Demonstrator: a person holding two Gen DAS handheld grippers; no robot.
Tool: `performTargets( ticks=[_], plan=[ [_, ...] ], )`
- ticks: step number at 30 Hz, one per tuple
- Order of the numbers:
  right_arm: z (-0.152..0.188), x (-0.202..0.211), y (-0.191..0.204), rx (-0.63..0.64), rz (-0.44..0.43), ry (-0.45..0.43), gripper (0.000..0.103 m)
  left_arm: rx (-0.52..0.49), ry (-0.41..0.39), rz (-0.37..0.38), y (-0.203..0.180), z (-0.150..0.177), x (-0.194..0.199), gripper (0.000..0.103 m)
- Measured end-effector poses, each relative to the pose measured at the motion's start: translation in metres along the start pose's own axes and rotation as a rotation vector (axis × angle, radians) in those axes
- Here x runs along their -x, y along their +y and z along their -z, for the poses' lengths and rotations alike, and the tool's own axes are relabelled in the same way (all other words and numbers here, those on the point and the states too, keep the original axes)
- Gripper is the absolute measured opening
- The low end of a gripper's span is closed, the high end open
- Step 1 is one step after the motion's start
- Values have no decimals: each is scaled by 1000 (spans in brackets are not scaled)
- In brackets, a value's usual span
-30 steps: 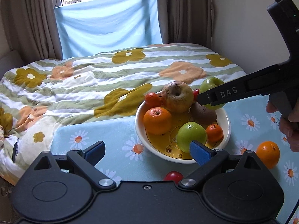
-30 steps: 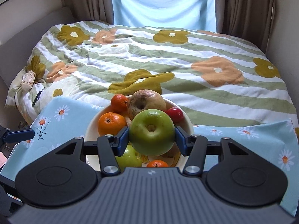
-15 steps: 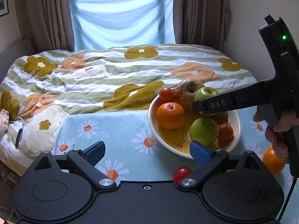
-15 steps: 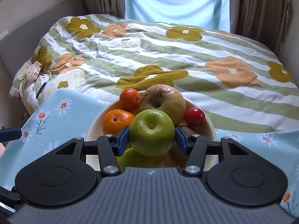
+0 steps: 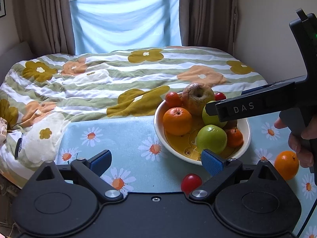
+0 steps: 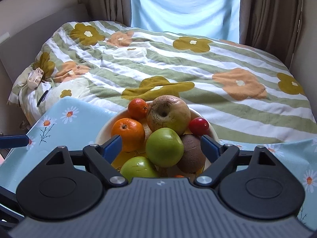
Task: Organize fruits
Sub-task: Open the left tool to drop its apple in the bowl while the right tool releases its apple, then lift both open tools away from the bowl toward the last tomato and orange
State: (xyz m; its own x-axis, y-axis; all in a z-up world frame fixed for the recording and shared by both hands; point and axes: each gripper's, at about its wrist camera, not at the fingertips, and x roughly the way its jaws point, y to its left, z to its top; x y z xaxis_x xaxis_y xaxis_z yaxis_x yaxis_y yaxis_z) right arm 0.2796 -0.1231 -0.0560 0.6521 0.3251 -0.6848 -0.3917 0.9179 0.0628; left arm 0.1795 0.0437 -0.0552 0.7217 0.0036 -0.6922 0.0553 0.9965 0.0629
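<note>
Landmark: the white bowl with yellow inside, on the counter under a daisy-print blue cloth.

Right claw is spread wide, holding nothing, its blue pads either side of the upper green apple with a gap on both sides. That apple sits in the bowl on top of the pile, resting against a brown kiwi and a second green apple at the bowl's near side. Also in the bowl: a large brownish wrinkled apple at the back, a big orange on the left, a small tangerine back left, a red cherry tomato back right.

Left claw is also wide open and empty, hovering over the cloth to the near-left of the bowl (its right pad overlaps the bowl's near rim in the left wrist view).

Outside the bowl on the counter: a red tomato just in front of it, and an orange to its right, beside the person's hand gripping the right tool's handle. A bed with a flowered quilt lies behind the bowl.
</note>
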Motion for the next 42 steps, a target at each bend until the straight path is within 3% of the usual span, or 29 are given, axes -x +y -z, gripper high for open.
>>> performTargets(
  ticks=[10,21,31,42],
  plan=[
    [-2,33,5,-23,28,-37,101,-12,-49,11,4,-5,27,99],
    [5,98,6,-90,98,-80,101,-11,-125,31,9,-9,73,99],
    [43,150,3,-176,194,-110,101,-55,-179,70,7,3,94,99],
    [89,170,-10,-226,214,-71,101,-44,-146,64,-10,29,98,99]
  ],
)
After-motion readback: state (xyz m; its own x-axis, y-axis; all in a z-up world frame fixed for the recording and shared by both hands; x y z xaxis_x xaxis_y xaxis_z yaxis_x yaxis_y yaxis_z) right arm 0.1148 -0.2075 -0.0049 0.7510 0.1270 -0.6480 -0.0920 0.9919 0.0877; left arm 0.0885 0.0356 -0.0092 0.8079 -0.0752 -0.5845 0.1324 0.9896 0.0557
